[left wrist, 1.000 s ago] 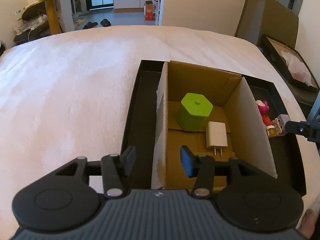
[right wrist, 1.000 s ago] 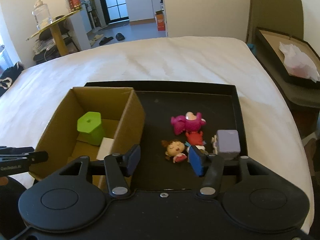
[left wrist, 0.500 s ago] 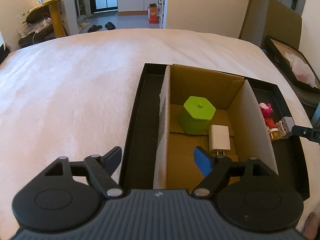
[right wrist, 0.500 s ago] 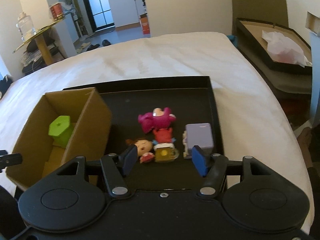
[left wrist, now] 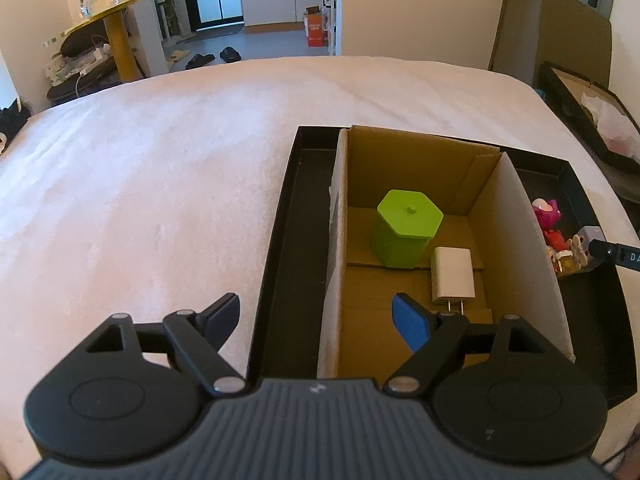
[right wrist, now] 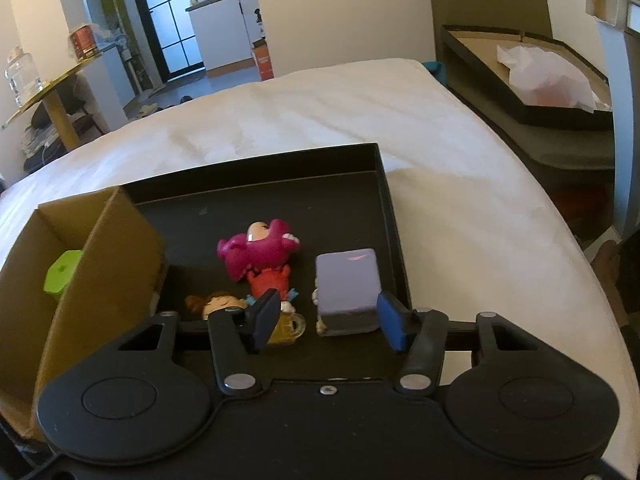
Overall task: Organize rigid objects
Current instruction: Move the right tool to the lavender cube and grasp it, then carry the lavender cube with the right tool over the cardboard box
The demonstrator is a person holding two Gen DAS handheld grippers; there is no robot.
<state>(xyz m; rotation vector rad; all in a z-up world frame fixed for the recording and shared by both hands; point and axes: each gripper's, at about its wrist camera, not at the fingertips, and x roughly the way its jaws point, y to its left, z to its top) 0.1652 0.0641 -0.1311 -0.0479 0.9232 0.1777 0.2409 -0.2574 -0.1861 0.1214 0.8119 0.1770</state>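
The bed (left wrist: pixel 160 184), covered in pale fabric, carries everything here. On it lies a shallow black tray (right wrist: pixel 394 224), which seems to serve as a staging area that keeps the loose pieces from rolling off the soft surface. Inside the tray, on its left part, stands an open cardboard box (left wrist: pixel 400 152), apparently the sorting destination for hard-shelled items.

2 items are already in the box: a green hexagonal container (left wrist: pixel 404 234) standing upright near the back, and a white charger plug (left wrist: pixel 454 272) lying flat just in front of it, prongs toward the camera.

Outside the box, on the tray floor, lies a lilac block-shaped object (right wrist: pixel 348 284) beside a cluster of small figurines: a magenta one (right wrist: pixel 256 248), a red one (right wrist: pixel 268 280), a brown-haired doll (right wrist: pixel 216 304) and a yellowish piece (right wrist: pixel 286 326).

The left claw (left wrist: pixel 316 316) is spread wide and holds nothing; it straddles the box's near left wall, one finger over the bed, the other inside the box.

The right claw (right wrist: pixel 328 320) is also parted and empty, its fingers flanking the lilac object's near end, seemingly lined up to grasp it; contact cannot be confirmed.
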